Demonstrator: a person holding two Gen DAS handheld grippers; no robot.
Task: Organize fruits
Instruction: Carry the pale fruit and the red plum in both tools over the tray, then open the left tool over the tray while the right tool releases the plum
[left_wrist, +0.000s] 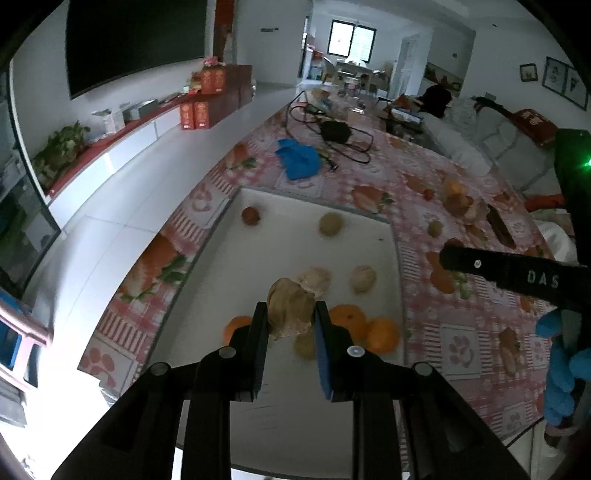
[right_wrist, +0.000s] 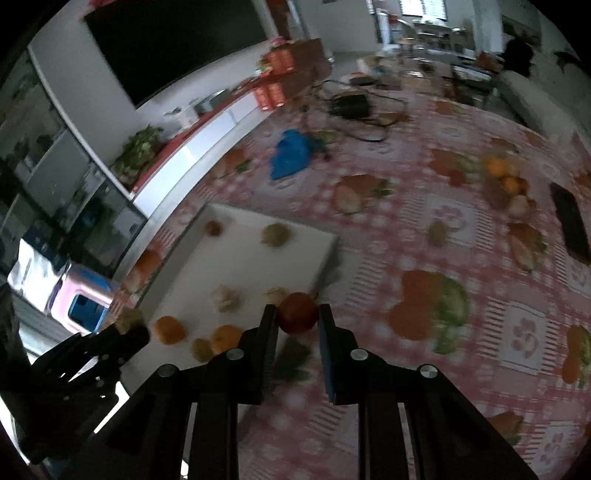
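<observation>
A white tray (left_wrist: 258, 384) lies on the pink patterned tablecloth. My left gripper (left_wrist: 290, 319) is shut on a knobbly tan fruit (left_wrist: 290, 308) and holds it above the tray's near part. On the tray lie several oranges (left_wrist: 382, 334), pale tan fruits (left_wrist: 363, 278), a green fruit (left_wrist: 331, 224) and a red fruit (left_wrist: 250, 215). My right gripper (right_wrist: 297, 314) is shut on a red apple (right_wrist: 297, 313) over the tray's right edge (right_wrist: 325, 258). In the right wrist view the left gripper (right_wrist: 127, 326) shows at the lower left with the tan fruit.
More fruit (left_wrist: 458, 199) sits in a pile at the table's far right, beside a dark flat object (left_wrist: 500, 225). A blue cloth (left_wrist: 299, 158) and black cables with a box (left_wrist: 334, 131) lie further back. The table's left edge drops to the white floor.
</observation>
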